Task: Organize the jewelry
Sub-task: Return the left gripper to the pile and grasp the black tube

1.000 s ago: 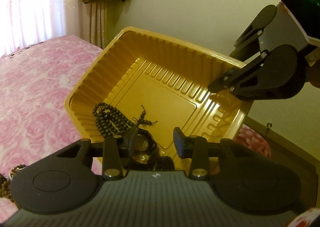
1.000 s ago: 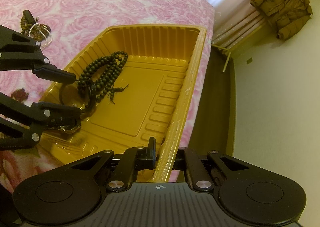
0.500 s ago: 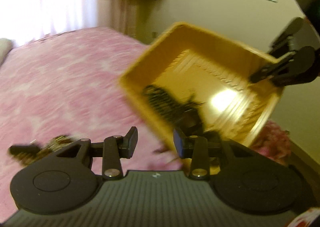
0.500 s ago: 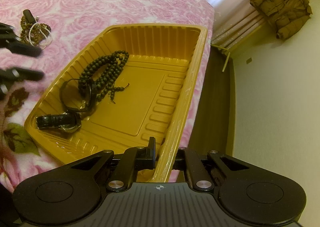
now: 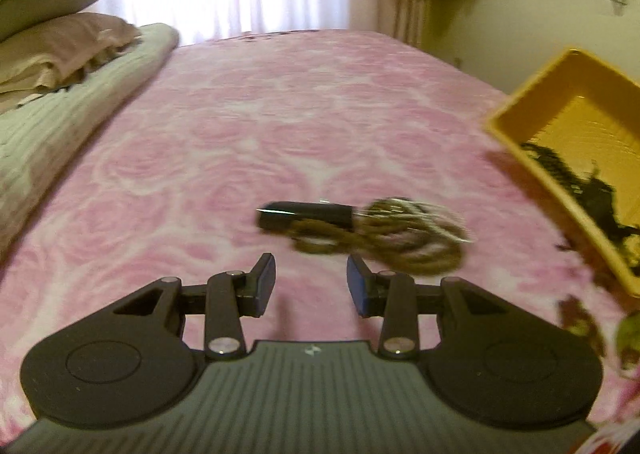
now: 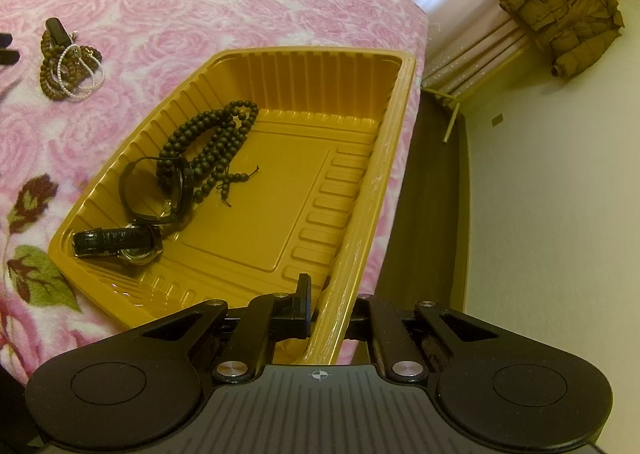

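Note:
A yellow plastic tray [image 6: 360, 182] lies on the pink bed; my right gripper [image 6: 328, 314] is shut on its near rim. In the tray lie a dark bead string [image 6: 212, 142], a black bangle [image 6: 160, 190] and a black-strapped watch [image 6: 116, 240]. My left gripper [image 5: 311, 286] is open and empty, just short of a blurred pile on the bed: brown beads with a pearl strand [image 5: 400, 232] and a black oblong piece [image 5: 304, 214]. The pile also shows in the right wrist view [image 6: 68, 66]. The tray edge [image 5: 532, 174] shows at the right of the left wrist view.
The pink rose bedspread [image 5: 280, 114] spreads around. Pillows and a rolled quilt [image 5: 60, 94] lie at the bed's left. The bed edge and dark floor [image 6: 424, 214] run just past the tray. A jacket [image 6: 560, 14] hangs by the curtain.
My left gripper has let go of the watch in the tray, pulled out and swung left to face the bead pile. The right gripper and tray have not moved.

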{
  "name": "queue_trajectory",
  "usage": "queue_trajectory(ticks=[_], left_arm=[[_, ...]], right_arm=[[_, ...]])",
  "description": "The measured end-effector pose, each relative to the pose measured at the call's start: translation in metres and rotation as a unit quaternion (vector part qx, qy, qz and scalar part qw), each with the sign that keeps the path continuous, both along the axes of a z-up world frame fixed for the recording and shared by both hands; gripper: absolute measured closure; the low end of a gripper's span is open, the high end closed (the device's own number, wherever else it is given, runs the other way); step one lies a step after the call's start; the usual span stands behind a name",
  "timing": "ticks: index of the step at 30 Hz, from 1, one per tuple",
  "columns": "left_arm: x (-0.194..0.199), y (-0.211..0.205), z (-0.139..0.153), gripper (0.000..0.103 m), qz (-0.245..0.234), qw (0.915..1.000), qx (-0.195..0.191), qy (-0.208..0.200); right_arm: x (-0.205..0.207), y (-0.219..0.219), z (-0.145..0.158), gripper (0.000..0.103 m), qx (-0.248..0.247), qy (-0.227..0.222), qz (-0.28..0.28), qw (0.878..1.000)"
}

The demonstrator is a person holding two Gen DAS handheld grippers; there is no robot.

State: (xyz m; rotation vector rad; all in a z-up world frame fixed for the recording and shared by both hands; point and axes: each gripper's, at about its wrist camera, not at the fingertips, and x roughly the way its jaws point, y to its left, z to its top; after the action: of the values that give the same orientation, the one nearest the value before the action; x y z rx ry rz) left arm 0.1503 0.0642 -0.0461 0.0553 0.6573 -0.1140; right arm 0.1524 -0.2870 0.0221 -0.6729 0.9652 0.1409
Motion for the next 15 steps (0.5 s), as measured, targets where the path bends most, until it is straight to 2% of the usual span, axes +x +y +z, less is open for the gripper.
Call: queue_trajectory(ticks=[2, 4, 6, 7, 13, 15], left_arm=[[0.007, 0.009, 0.001, 0.066, 0.009, 0.9999, -0.006, 0.001], [0.014, 0.014, 0.002, 0.059, 0.014, 0.9996, -0.024, 0.000], [0.022, 0.017, 0.004, 0.042, 0.011, 0.9990, -0.044, -0.004], [0.027, 0.017, 0.004, 0.038, 0.008, 0.9987, -0.049, -0.003], [0.052, 0.007, -0.004, 0.037, -0.008, 0.9994, -0.035, 0.004], [0.057, 0.004, -0.007, 0.033, -0.018, 0.9992, -0.034, 0.007]], right_arm=[[0.000, 0.000, 0.000, 0.095, 0.000, 0.000, 0.001, 1.000], [0.000, 0.000, -0.001, 0.095, 0.000, 0.000, 0.000, 1.000], [0.000, 0.000, -0.001, 0.095, 0.000, 0.000, -0.001, 1.000], [0.000, 0.000, -0.001, 0.095, 0.001, 0.000, -0.001, 1.000], [0.000, -0.001, -0.001, 0.095, 0.001, 0.001, -0.001, 1.000], [0.000, 0.000, -0.001, 0.095, 0.000, 0.000, -0.001, 1.000]])
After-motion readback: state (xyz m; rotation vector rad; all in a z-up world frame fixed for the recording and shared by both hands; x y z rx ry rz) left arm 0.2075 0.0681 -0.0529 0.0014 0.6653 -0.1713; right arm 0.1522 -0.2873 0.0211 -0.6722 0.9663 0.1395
